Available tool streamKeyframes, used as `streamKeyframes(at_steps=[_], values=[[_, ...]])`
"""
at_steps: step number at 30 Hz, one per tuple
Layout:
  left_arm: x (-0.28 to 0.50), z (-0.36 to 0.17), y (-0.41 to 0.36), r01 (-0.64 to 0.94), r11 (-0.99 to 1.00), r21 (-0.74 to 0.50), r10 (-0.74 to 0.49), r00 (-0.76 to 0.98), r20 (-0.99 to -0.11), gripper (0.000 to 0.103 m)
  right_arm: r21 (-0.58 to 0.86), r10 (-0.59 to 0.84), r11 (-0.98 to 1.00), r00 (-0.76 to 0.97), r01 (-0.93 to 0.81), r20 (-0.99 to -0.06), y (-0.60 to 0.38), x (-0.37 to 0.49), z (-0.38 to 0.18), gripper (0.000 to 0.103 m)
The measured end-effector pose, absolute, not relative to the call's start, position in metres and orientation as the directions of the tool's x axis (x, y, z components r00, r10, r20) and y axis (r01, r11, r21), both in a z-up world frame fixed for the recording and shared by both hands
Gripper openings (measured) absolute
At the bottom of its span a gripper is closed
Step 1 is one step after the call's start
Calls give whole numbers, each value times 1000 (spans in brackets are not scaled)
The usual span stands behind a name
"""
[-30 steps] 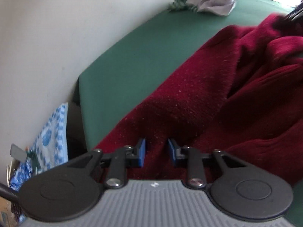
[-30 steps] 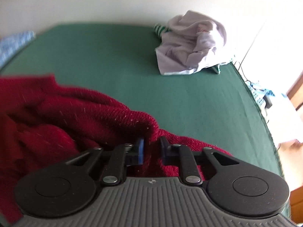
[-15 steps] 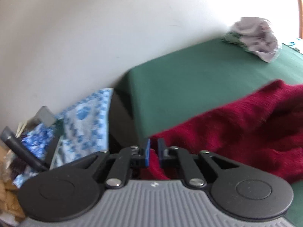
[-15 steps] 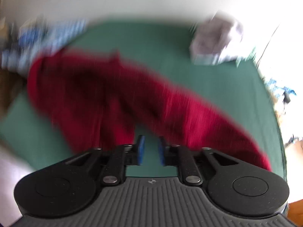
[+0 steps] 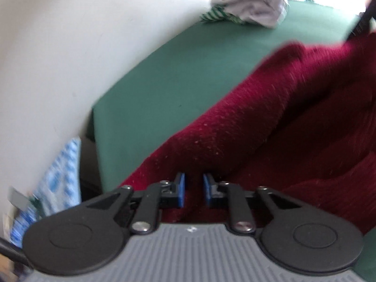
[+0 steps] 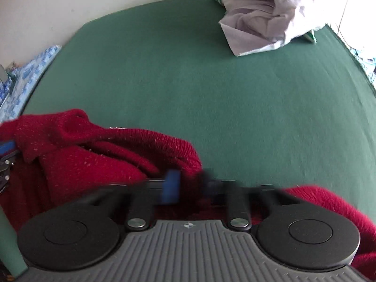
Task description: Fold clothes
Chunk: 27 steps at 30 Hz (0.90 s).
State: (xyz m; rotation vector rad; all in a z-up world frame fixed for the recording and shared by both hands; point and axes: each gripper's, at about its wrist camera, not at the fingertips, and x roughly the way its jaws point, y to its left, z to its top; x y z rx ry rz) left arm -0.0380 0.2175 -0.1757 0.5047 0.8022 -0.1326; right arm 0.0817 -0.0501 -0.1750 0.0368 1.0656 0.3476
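On the green table (image 6: pixel 188 82), both tongs pinch the red sweater (image 6: pixel 94 159).

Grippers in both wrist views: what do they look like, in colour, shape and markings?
Both match. The left gripper and right gripper have black linkage arms with silver pivot screws, two round black discs, and blue pads on the fingertips. Each sits on a grey ribbed body with a small white crosshair mark. No cables or sleeves show.

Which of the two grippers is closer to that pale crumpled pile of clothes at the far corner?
Right, though only by a rough margin. The right gripper and the left gripper both sit in the red sweater, with green table between them and the pale pile.
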Motion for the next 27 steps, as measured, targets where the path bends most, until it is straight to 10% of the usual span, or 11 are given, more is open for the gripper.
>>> streamKeyframes(at_steps=[13, 15, 19, 27], values=[[-105, 6, 258, -54, 971, 232, 142, 913, -383, 2, 456, 599, 767, 759, -452, -254, -135, 17, -2, 6], [-124, 0, 241, -36, 970, 239, 131, 909, -397, 4, 423, 623, 756, 747, -500, -230, -139, 4, 6, 6], [-139, -59, 176, 67, 924, 377, 130, 872, -472, 54, 421, 657, 733, 716, -534, -236, -152, -8, 4, 6], [-86, -136, 88, 202, 845, 495, 148, 801, -580, 54, 449, 736, 663, 631, -599, -245, -186, -37, -3, 6]])
